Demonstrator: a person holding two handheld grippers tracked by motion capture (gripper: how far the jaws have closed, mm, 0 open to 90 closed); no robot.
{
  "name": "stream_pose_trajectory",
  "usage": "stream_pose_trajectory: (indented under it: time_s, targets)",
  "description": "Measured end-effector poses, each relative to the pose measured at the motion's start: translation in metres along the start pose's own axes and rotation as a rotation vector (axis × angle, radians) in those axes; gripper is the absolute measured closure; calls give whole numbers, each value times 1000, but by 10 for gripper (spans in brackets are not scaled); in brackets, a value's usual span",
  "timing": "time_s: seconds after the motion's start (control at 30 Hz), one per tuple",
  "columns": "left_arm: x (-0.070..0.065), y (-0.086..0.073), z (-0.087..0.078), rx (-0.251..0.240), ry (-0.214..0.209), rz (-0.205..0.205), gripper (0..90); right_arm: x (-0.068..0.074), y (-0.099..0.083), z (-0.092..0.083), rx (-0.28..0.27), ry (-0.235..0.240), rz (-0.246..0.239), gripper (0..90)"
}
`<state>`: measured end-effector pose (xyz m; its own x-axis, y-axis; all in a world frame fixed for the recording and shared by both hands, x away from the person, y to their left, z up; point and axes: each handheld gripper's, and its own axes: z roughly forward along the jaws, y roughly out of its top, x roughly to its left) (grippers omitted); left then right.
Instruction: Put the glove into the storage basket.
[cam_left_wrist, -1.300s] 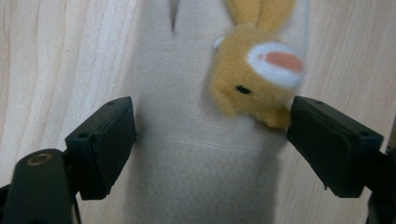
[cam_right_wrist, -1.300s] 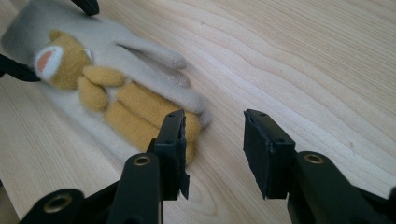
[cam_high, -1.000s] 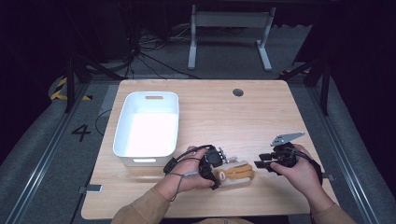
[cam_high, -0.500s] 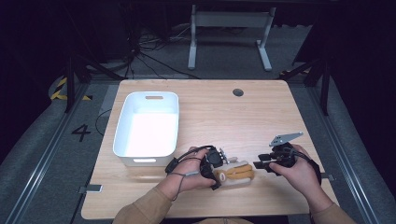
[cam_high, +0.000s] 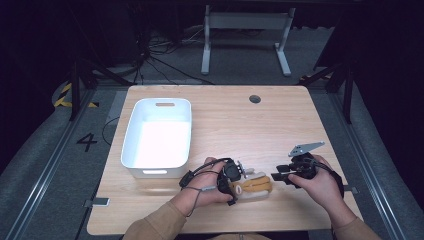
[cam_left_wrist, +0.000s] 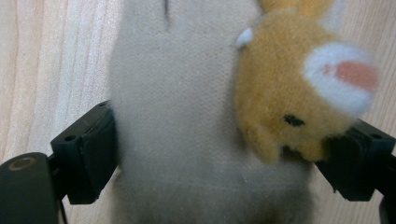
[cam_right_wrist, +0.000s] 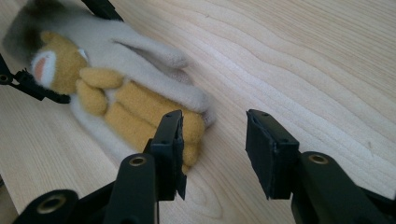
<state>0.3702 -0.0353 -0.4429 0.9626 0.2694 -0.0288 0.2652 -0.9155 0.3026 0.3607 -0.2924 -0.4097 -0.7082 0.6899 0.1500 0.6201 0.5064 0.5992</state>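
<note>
High view: pale wooden bench (cam_high: 225, 125) with a white rectangular plastic bin (cam_high: 158, 137) toward its left edge, and a small round dark hole (cam_high: 255, 99) near the far edge. Close to the near edge, right of the bin's near corner, a cream knitted glove with an orange plush animal sewn on it (cam_high: 252, 186), lying flat on the wood. Left gripper (cam_high: 231, 186) at the glove's cuff end, held in the left hand (cam_high: 205, 187), black cable looping over the wrist. Right gripper (cam_high: 278, 176) just beside the glove's finger end, held in the right hand (cam_high: 320, 184), grey three-cornered plate (cam_high: 305, 148) standing above it.

Left gripper view: glove (cam_left_wrist: 187, 116) between the two black jaws, one pad pressed into the cream knit, the other against the orange plush head; clamped on the cuff end, bare wood behind on either side.

Right gripper view: jaws set well apart, nothing between them but bench grain. Glove (cam_right_wrist: 126, 93) lying diagonally toward the upper left, its orange fingertips just behind the left-hand jaw. Tips of the left gripper (cam_right_wrist: 28, 84) at the plush head.
</note>
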Motion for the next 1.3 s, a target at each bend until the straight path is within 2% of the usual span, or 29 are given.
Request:
stream_pose_trajectory:
  time_s: [0.07, 0.2, 0.37, 0.4, 0.57, 0.67, 0.83, 0.87, 0.93, 1.03, 1.1, 1.13, 1.3]
  targets:
    - [-2, 1, 1, 7, 16, 11, 116, 0, 0, 0, 1, 0, 0, 572]
    - [-2, 2, 1, 7, 19, 5, 119, 0, 0, 1, 1, 3, 1, 571]
    - [-1, 2, -1, 7, 15, 13, 170, 0, 0, 1, 1, 1, 2, 572]
    - [-1, 2, -2, 9, 18, 8, 211, -1, 0, 1, 1, 3, 5, 573]
    - [-2, 1, -4, 2, 19, 16, 268, -1, 0, -1, -29, 3, 9, 583]
    - [-4, 2, -7, 11, 17, 17, 406, 0, 0, -3, -40, 6, 18, 592]
    - [-5, 3, -9, 18, 17, 6, 485, 0, 0, -2, -41, 17, 26, 603]
    - [-6, 3, -9, 24, 21, 8, 547, 0, 0, -2, -44, 16, 27, 609]
    - [-6, 3, -10, 25, 21, 9, 575, 0, 0, -3, -45, 16, 29, 610]
    - [-7, 4, -10, 27, 29, 1, 676, 0, 0, -3, -50, 14, 32, 612]
    - [-7, 3, -10, 18, 38, -8, 694, 0, 0, -3, -51, 14, 32, 612]
    - [-7, 4, -10, 30, 40, -13, 718, 0, 0, -3, -51, 15, 32, 612]
    - [-7, 4, -10, 20, 29, -20, 742, -1, 0, -4, -55, 13, 34, 614]
